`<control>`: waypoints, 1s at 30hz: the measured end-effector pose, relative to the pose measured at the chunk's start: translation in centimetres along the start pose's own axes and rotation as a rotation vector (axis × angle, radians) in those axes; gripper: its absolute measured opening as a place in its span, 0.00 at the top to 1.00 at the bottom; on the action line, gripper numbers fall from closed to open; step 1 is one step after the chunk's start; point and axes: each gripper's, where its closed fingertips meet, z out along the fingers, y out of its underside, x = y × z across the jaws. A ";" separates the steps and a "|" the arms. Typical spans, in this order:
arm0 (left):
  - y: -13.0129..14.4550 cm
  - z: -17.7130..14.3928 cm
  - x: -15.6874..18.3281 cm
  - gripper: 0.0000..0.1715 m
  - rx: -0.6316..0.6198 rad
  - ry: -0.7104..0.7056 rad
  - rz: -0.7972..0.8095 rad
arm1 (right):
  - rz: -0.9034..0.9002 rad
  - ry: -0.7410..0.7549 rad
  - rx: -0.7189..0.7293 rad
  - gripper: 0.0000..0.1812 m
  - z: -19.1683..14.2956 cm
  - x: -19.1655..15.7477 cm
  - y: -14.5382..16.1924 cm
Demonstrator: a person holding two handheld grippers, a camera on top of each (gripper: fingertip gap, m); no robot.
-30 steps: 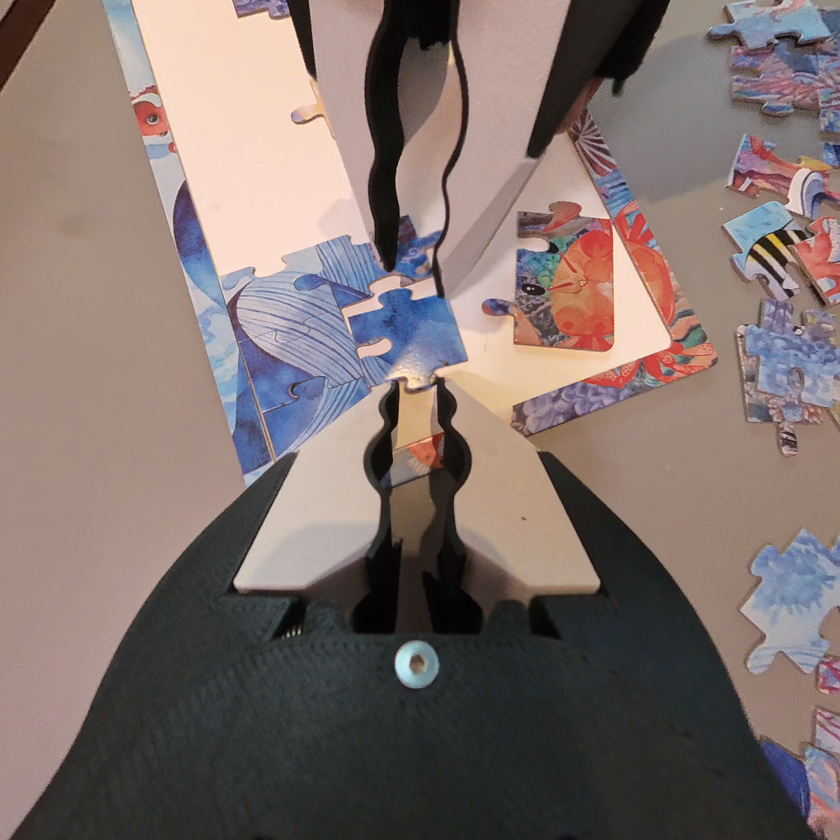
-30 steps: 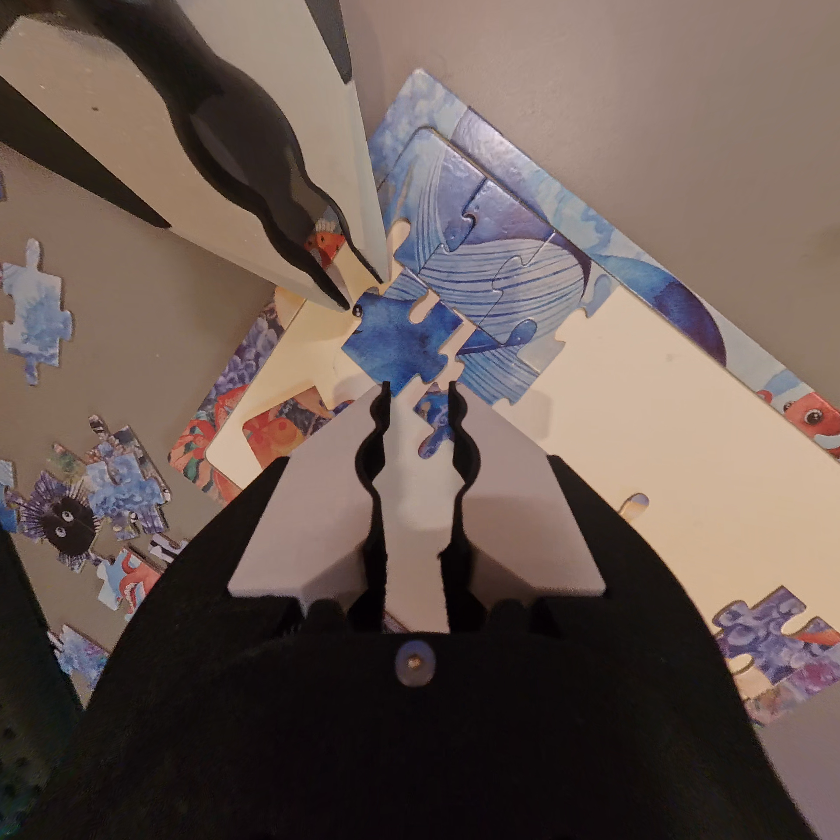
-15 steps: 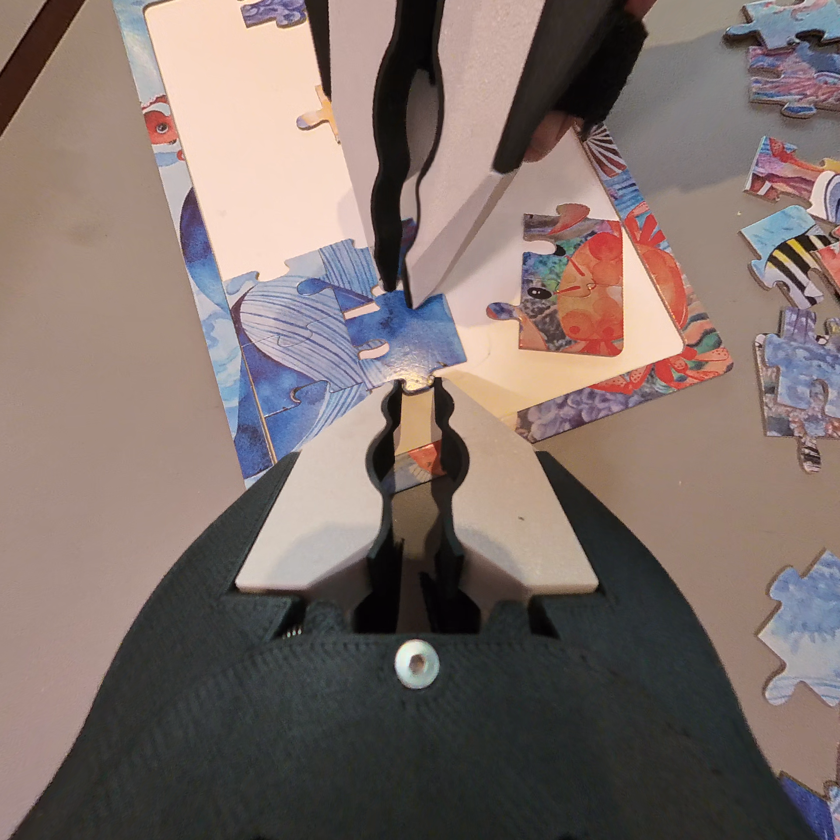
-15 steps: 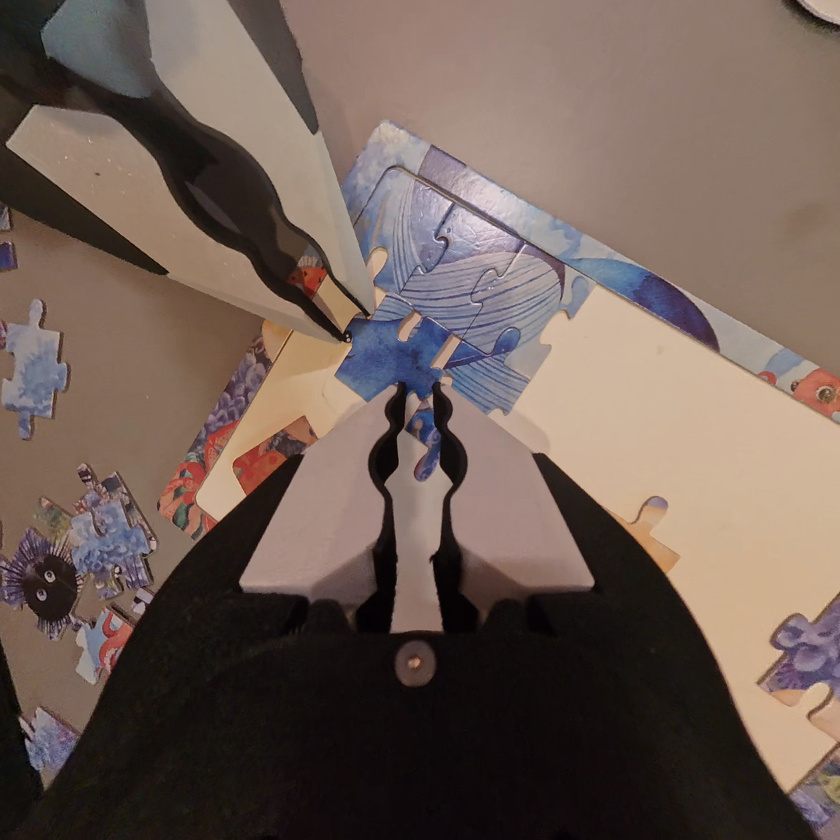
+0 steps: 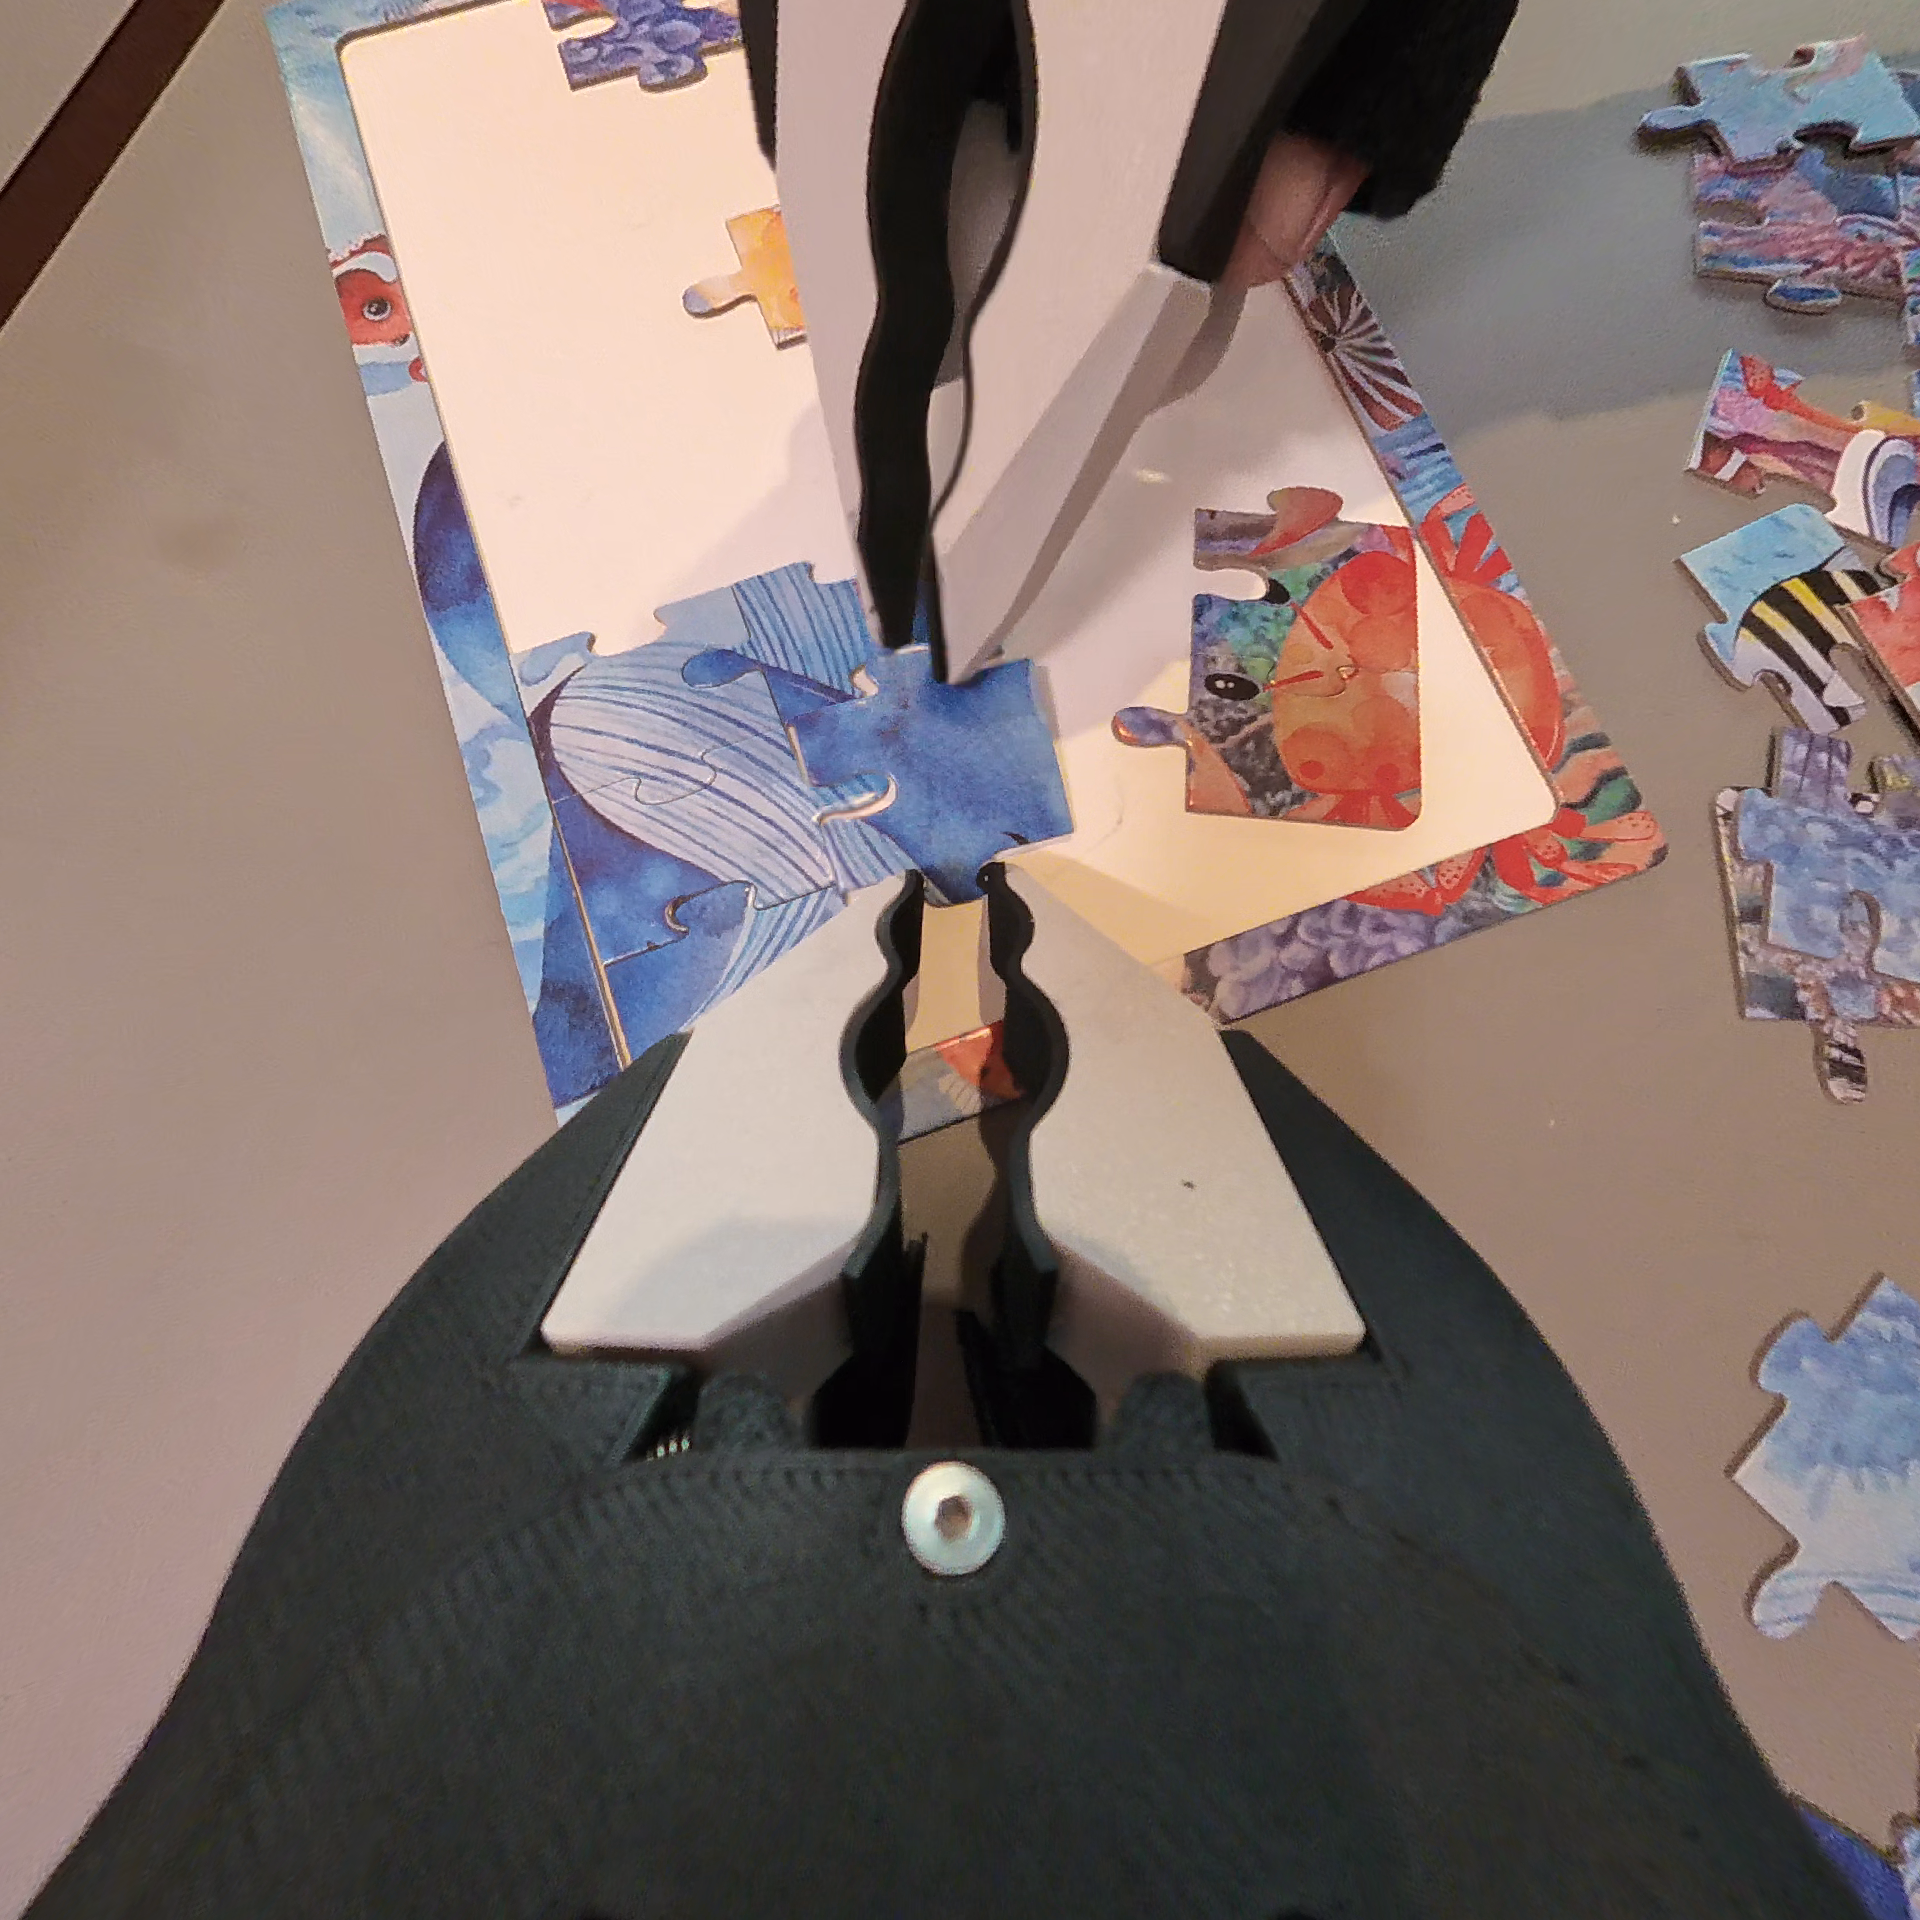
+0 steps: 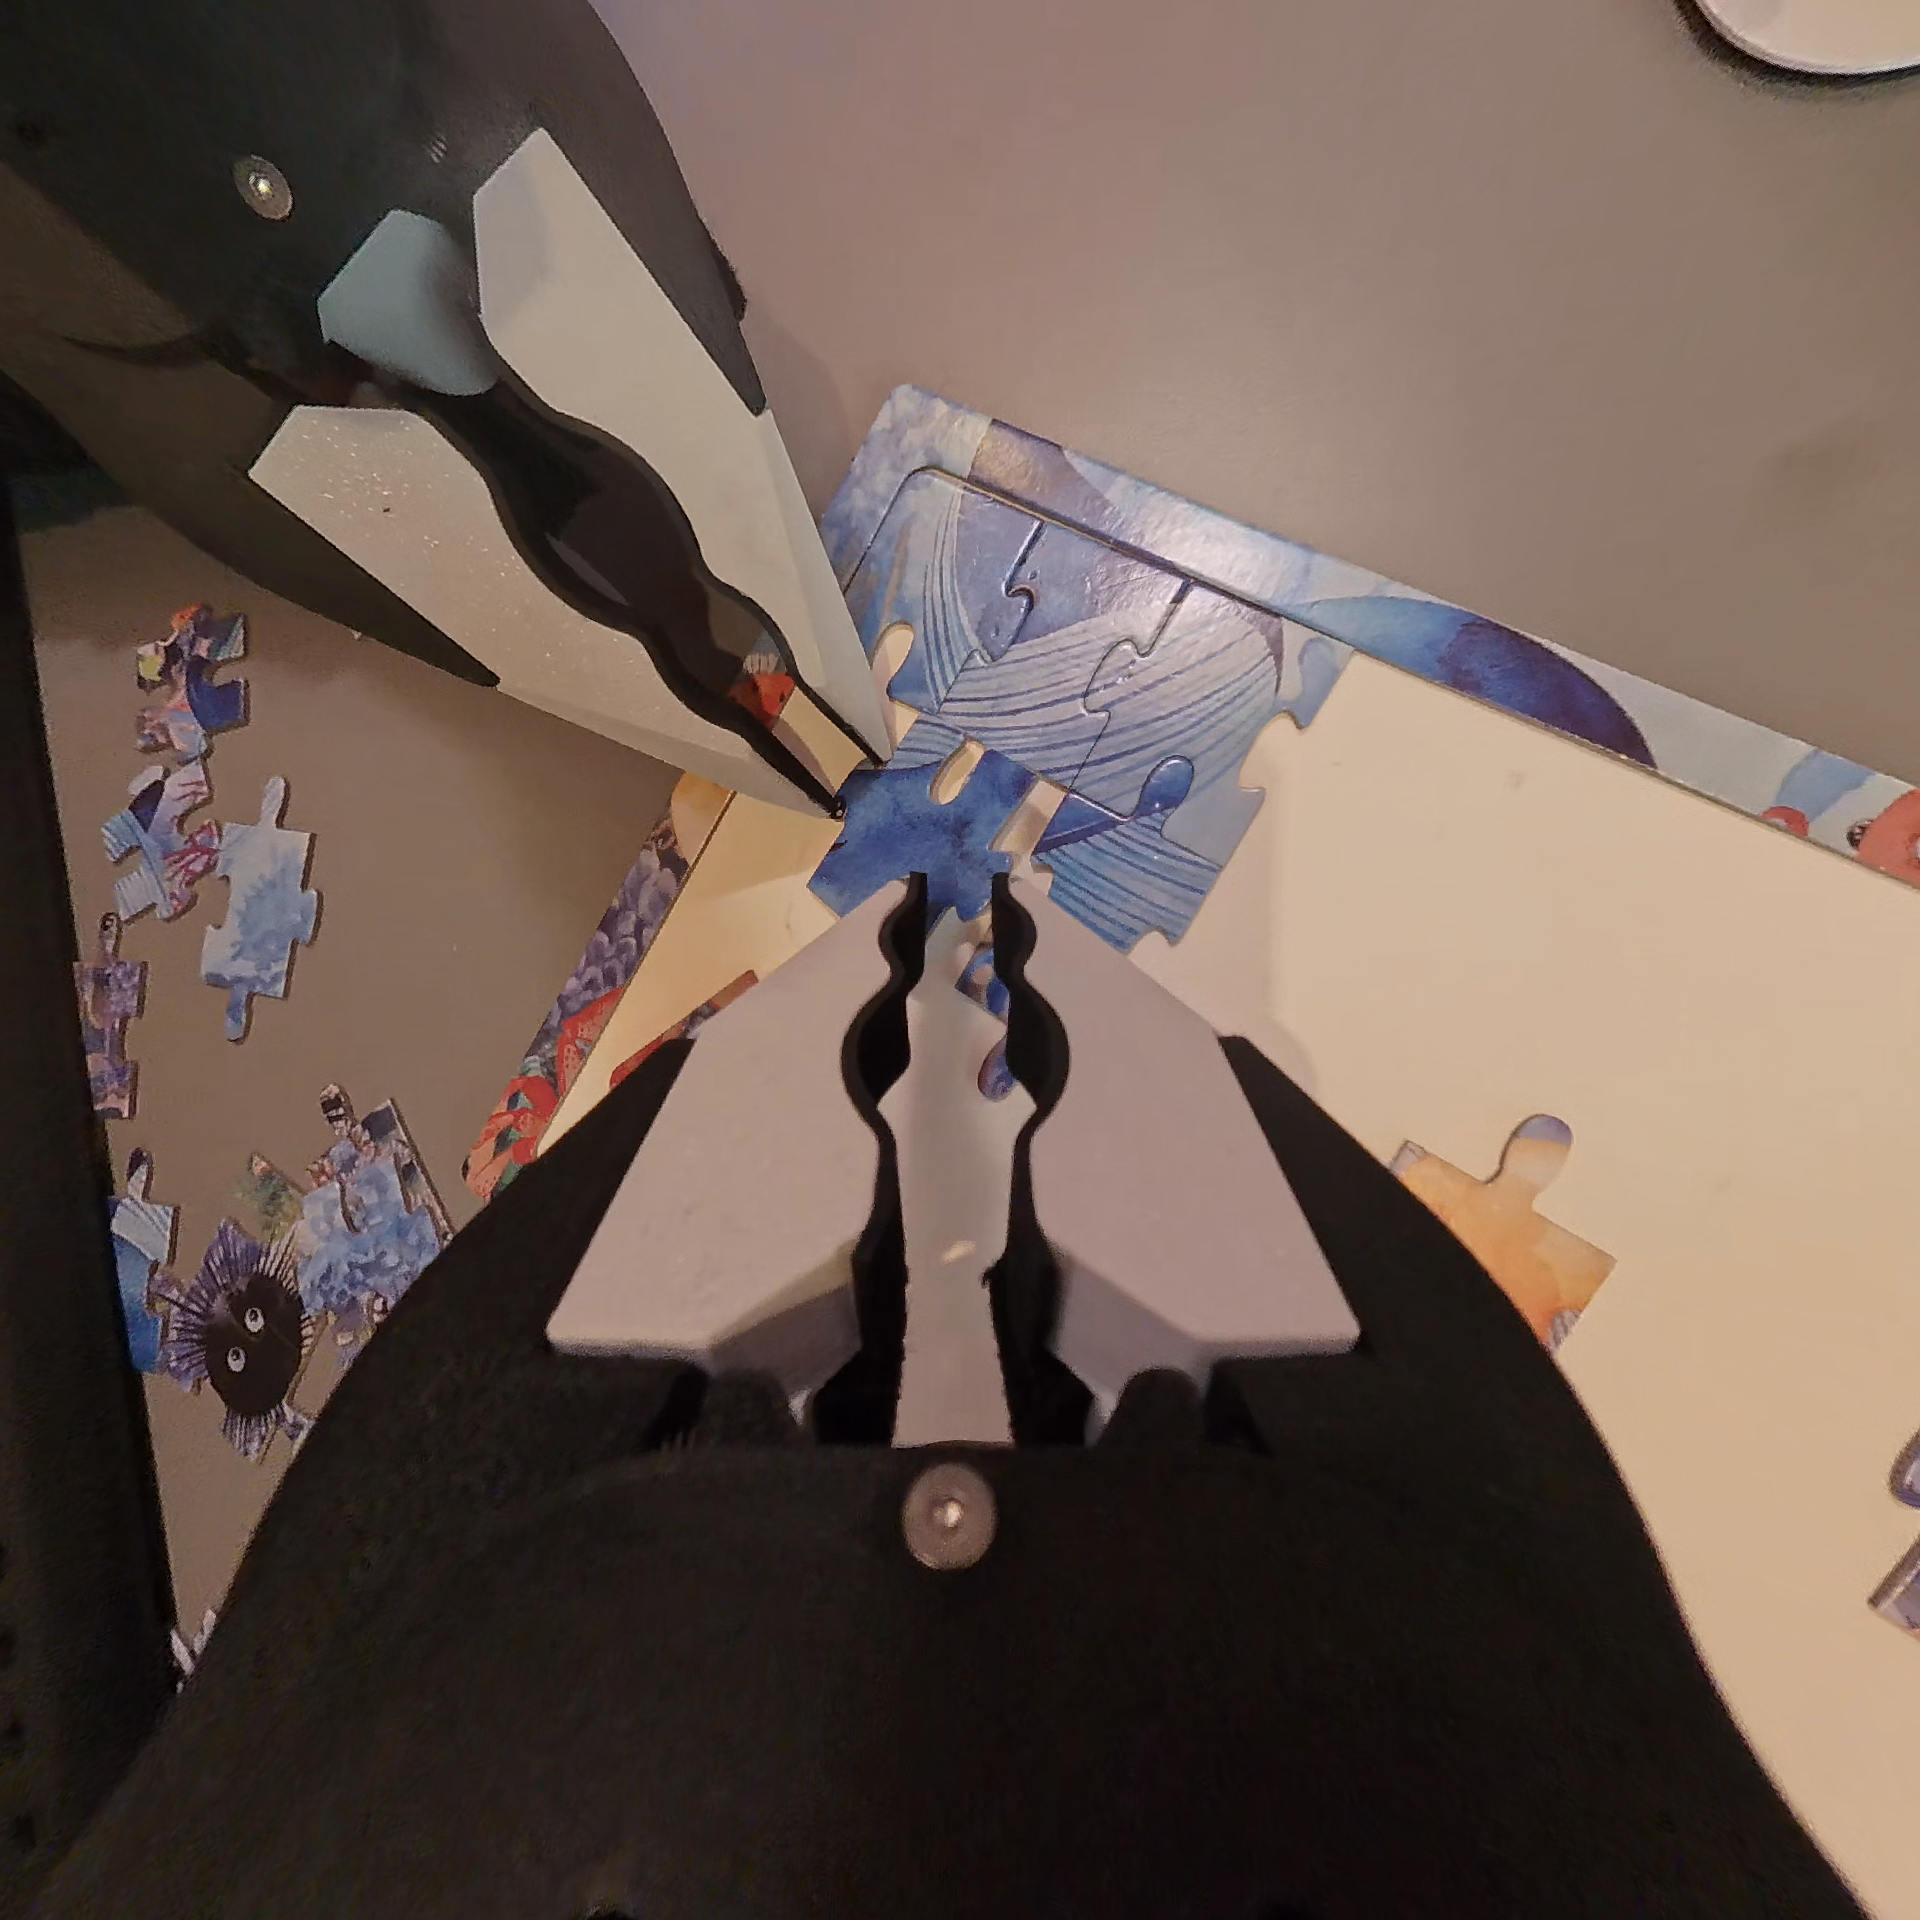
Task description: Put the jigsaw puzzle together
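Note:
A dark blue puzzle piece (image 5: 935, 769) lies in the puzzle tray (image 5: 447, 582) beside the joined whale pieces (image 5: 665, 790), its left edge riding up on them. My left gripper (image 5: 951, 883) pinches the piece's near tab with a narrow gap between its fingers. My right gripper (image 5: 920, 660) comes down from the top and nips the far edge. In the right wrist view my right gripper (image 6: 956, 883) holds a tab of the piece (image 6: 914, 821). There the left gripper (image 6: 847, 795) meets the piece's far corner next to the whale pieces (image 6: 1091, 707).
In the tray lie a crab piece (image 5: 1320, 696), an orange piece (image 5: 758, 275) and a purple piece (image 5: 634, 52). Loose pieces (image 5: 1829, 883) are scattered on the grey table to the right of the tray, and also show in the right wrist view (image 6: 249, 914). A person's fingers (image 5: 1288, 218) hold the right gripper. Less than 4 cm separates the two grippers' tips.
My right gripper narrowed its fingers and came down onto the blue piece. The piece slid closer against the whale pieces. My left gripper kept its hold on the near tab.

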 end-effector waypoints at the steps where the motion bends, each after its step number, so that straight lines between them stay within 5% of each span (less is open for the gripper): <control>1: 0.0 0.1 0.1 0.94 -0.002 0.000 0.003 | -0.002 0.006 0.010 0.96 -0.1 0.1 -0.2; 14: -0.4 0.4 0.0 0.93 -0.002 -0.029 -0.016 | -0.116 0.075 -0.145 1.00 0.8 -0.6 1.4; 30: -0.9 -0.3 0.0 0.93 0.013 -0.069 0.015 | -0.124 0.165 -0.089 1.00 1.3 0.9 0.4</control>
